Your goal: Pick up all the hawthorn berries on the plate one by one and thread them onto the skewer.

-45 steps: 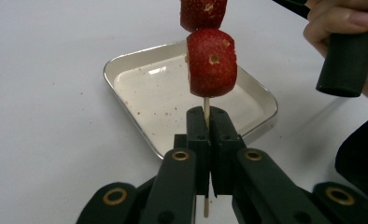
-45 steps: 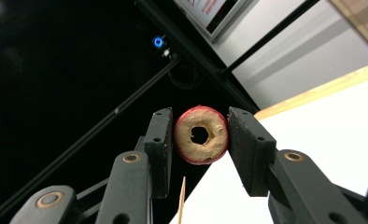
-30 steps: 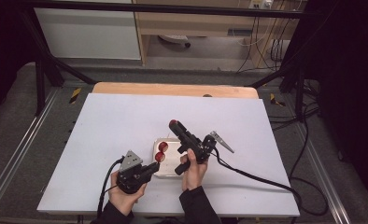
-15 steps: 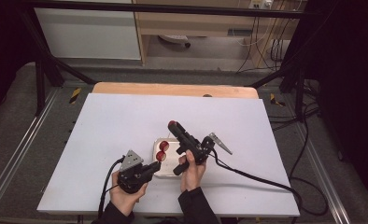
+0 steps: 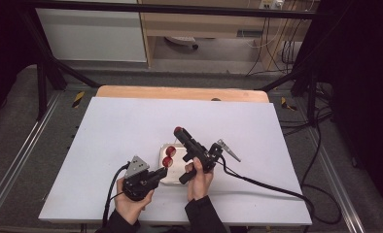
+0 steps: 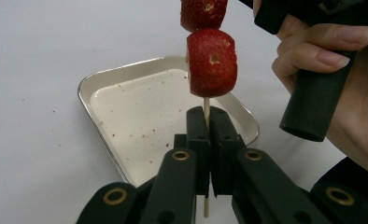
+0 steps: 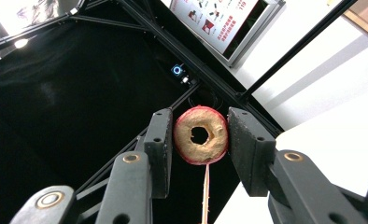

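**Skewering fruit over the tray**

Clamping the left claw (image 6: 209, 140) on a thin wooden skewer (image 6: 206, 108), with two strawberry pieces (image 6: 212, 63) threaded just above its jaws and a small metal tray (image 6: 100, 84) lying on the white bench (image 5: 121, 126) beyond and below. Gripping a cored red fruit slice (image 7: 201, 135) between the pads of the right claw (image 7: 200, 140), raised above the tray, with a wooden stick hanging just beneath the slice.

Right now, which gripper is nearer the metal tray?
Left. The left gripper hangs at the tray's near edge, clamping a skewer of strawberries. The right gripper is tilted up and away past its far edge, holding a fruit ring.
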Tool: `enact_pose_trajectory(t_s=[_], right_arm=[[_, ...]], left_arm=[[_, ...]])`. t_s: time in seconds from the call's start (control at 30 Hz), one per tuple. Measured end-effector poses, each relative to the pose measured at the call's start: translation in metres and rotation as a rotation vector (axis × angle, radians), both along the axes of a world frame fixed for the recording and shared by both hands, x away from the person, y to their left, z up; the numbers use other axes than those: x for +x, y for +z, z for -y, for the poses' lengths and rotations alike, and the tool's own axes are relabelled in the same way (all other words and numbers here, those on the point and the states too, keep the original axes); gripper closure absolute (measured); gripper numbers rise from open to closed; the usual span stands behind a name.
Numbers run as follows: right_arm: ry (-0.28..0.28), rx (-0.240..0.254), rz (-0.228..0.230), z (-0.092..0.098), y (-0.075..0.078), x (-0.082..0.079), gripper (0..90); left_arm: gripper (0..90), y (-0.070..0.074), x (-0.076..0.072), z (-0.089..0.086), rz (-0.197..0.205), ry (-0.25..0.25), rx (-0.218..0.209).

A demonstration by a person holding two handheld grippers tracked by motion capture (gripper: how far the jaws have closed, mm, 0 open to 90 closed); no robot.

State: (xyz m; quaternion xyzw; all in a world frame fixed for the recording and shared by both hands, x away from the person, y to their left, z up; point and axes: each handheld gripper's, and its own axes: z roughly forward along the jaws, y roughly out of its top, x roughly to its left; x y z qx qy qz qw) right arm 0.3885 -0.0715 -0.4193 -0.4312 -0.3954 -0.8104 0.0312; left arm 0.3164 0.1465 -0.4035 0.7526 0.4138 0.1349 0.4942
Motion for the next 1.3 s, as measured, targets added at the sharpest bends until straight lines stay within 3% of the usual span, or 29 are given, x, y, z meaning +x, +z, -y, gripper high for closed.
enact_pose_trajectory(t_s=[0.3,0.63,0.83,1.3], right_arm=[[0.018,0.005,-0.023,-0.001,-0.002,-0.001,62.3],[0.039,0.029,-0.059,-0.004,-0.007,-0.005,62.3],[0.057,0.016,-0.079,-0.006,-0.01,-0.008,62.5],[0.054,-0.017,-0.066,-0.008,-0.012,-0.013,62.7]], left_arm=[[87.9,0.001,0.0,-0.001,0.019,0.01,0.0],[88.1,0.0,0.001,0.0,0.009,0.013,-0.003],[88.1,0.0,0.001,-0.001,0.009,0.017,-0.001],[88.2,-0.001,0.001,-0.002,0.015,0.021,-0.005]])
